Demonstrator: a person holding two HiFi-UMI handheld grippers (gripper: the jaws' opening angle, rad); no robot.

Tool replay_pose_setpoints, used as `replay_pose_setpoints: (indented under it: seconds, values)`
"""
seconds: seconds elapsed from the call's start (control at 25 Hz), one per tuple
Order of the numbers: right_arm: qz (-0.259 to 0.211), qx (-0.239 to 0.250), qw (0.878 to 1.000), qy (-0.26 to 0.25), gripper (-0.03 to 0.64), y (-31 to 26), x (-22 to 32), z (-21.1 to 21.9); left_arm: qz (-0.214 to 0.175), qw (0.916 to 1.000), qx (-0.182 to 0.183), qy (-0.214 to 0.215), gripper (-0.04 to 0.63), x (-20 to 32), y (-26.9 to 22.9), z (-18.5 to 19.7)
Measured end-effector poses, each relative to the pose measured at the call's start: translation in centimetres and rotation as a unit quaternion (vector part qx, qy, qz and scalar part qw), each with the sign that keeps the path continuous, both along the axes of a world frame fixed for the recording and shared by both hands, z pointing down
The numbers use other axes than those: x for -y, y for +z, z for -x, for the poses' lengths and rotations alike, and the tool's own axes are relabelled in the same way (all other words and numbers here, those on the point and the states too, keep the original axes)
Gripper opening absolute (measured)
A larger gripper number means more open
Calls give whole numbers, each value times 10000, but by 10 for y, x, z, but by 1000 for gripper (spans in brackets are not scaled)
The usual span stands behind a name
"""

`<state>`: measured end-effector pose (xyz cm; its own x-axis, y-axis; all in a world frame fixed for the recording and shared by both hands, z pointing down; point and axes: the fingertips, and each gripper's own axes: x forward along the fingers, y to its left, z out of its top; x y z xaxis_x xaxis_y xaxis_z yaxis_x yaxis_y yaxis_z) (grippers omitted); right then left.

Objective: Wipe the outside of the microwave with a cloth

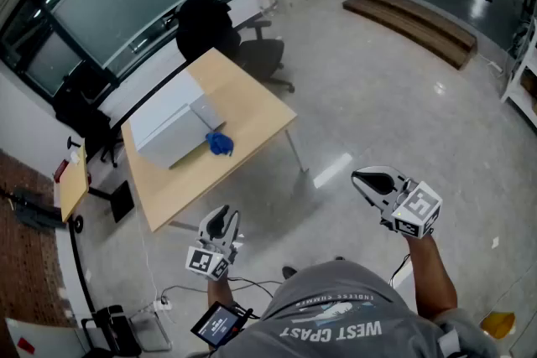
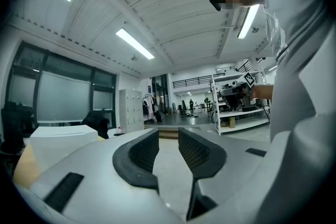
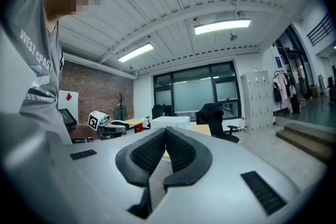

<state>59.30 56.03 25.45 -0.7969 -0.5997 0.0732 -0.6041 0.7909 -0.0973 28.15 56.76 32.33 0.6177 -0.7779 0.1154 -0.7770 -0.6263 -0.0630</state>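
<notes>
A white microwave [image 1: 172, 125] stands on a light wooden table [image 1: 252, 126] across the room, and a blue cloth [image 1: 220, 143] lies crumpled by its right corner. My left gripper [image 1: 220, 222] hangs near the table's front edge, jaws a little apart with nothing between them [image 2: 168, 148]. My right gripper [image 1: 372, 179] is out over the floor to the right, far from the table, its jaws shut and empty [image 3: 165, 148]. The microwave [image 2: 60, 141] shows at the left of the left gripper view and small in the distance, as the microwave [image 3: 170, 122], in the right gripper view.
A black office chair [image 1: 252, 54] stands behind the table, and a dark bag [image 1: 80, 109] sits by the window wall. Cables and a power strip [image 1: 159, 302] lie on the floor at lower left. A low wooden platform [image 1: 411, 21] is at upper right.
</notes>
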Motion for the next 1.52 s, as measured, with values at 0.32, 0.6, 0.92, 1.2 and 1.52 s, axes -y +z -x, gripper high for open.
replay_pose_setpoints:
  seconds: [0.32, 0.6, 0.92, 1.2, 1.52]
  values:
    - [-37, 169, 9998, -18, 20, 63, 74, 20, -41, 9998, 172, -37, 129, 59, 44, 21]
    - [210, 222, 9974, -657, 20, 95, 106, 72, 181, 9986, 263, -432, 129, 55, 67, 50]
    - [622, -65, 9865, -1510, 23, 132, 165, 170, 531, 9972, -64, -529, 129, 97, 108, 97]
    - [355, -842, 9803, -1750, 53, 107, 244, 284, 155, 9995, 122, -227, 129, 173, 98, 172]
    - [541, -1439, 9771, -1474, 90, 131, 330, 396, 104, 9995, -171, -235, 129, 259, 97, 263]
